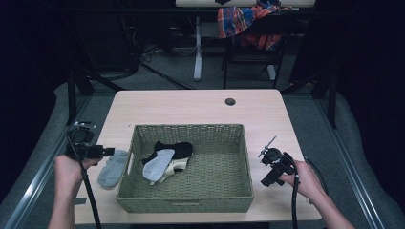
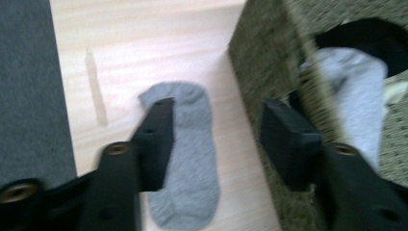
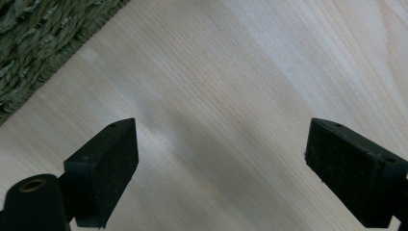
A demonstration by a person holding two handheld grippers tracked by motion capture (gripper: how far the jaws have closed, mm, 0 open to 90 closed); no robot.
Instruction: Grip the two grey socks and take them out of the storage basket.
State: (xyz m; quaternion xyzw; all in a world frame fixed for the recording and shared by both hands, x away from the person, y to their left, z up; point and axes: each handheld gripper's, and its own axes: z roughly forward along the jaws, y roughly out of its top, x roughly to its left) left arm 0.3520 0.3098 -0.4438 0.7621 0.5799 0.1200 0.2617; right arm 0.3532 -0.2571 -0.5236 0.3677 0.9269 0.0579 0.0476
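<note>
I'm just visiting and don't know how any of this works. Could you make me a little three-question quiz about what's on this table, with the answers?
1. True or false: the grey sock on the table lies inside the woven basket.
2. Which gripper is nearer that sock: A) left gripper B) right gripper?
3. Fill in: the right gripper's open jaws have only bare ____ between them.

Key
1. False; it lies on the wooden table, just outside the basket's left wall.
2. A.
3. Table; that gripper holds nothing.
</note>
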